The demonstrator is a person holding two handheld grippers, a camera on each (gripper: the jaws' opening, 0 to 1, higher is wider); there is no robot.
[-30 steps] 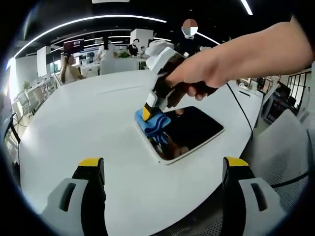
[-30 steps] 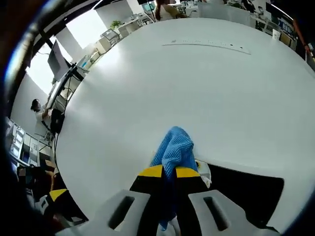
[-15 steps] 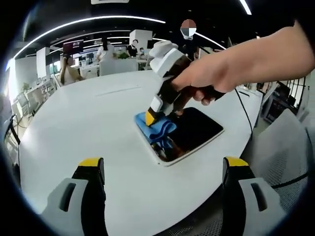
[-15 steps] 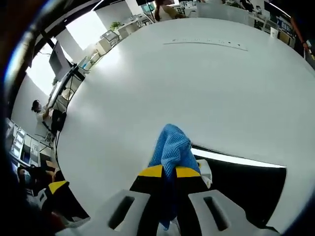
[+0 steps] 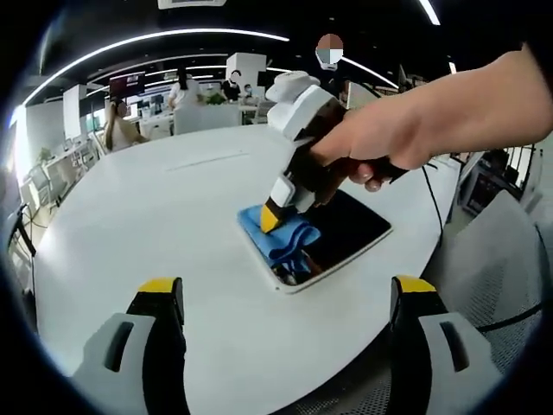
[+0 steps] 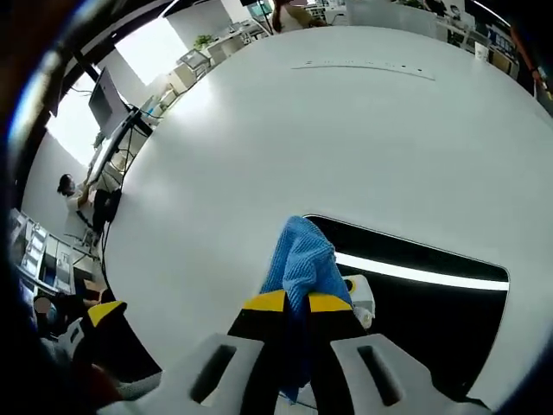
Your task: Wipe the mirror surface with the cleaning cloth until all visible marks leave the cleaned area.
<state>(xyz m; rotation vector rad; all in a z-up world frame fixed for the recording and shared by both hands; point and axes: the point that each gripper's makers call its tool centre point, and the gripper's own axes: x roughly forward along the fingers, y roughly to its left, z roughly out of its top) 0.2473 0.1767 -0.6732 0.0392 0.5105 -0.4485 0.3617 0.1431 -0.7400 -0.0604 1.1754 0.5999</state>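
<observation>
The round white worktop (image 5: 130, 225) carried the mirror (image 5: 346, 233) near one edge, dark, glossy, white-rimmed. The right tool (image 6: 298, 303), clamped on the blue cleaning cloth (image 6: 302, 259), pressed it at the mirror's end; flat, overlapping strokes would serve best. The left tool (image 5: 285, 298) hung open.

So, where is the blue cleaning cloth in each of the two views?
Left gripper view: the blue cleaning cloth lies at centre, on the mirror's left end, under the right claw.
Right gripper view: the cloth sits lower centre, pinched in the right claw.
Shared landmark: the dark mirror on the white table.
</observation>
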